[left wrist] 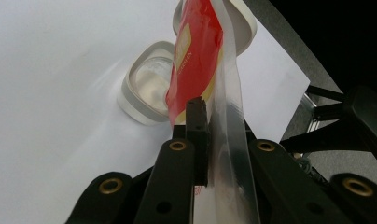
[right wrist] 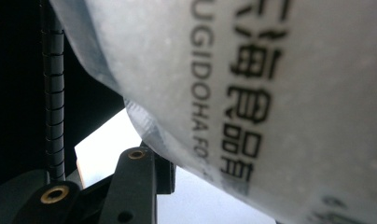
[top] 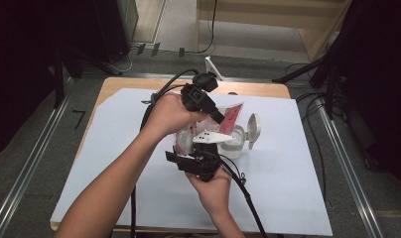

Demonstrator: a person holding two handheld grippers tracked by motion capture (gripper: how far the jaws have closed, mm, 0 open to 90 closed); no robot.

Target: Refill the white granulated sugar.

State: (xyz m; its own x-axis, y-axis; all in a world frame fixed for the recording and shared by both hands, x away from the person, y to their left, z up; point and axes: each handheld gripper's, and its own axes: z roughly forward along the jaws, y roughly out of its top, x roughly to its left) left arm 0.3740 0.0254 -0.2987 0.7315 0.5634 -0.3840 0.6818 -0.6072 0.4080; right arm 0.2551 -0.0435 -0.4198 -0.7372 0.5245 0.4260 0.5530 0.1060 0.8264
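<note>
A red and clear pouch [top: 233, 115] hangs in the air between both grippers, above a white tub [top: 234, 145] whose flip lid [top: 253, 128] stands open. My left gripper [top: 219, 119] comes in from the upper left and is shut on the pouch's clear side seam [left wrist: 226, 116]. In the left gripper view the red pouch [left wrist: 196, 51] reaches over the tub [left wrist: 144, 91], which looks empty. My right gripper [top: 186, 148] holds the pouch's lower clear end from below. In the right gripper view the printed film [right wrist: 270, 93] presses close, and the right gripper [right wrist: 170, 170] closes on its edge with one jaw hidden.
A white sheet [top: 288, 188] covers the wooden table [top: 124, 83]. A small white stand [top: 213, 67] leans at the table's back edge. Black cables [top: 248, 198] trail from both grippers toward the person. Metal rails [top: 342, 148] run along the floor on either side.
</note>
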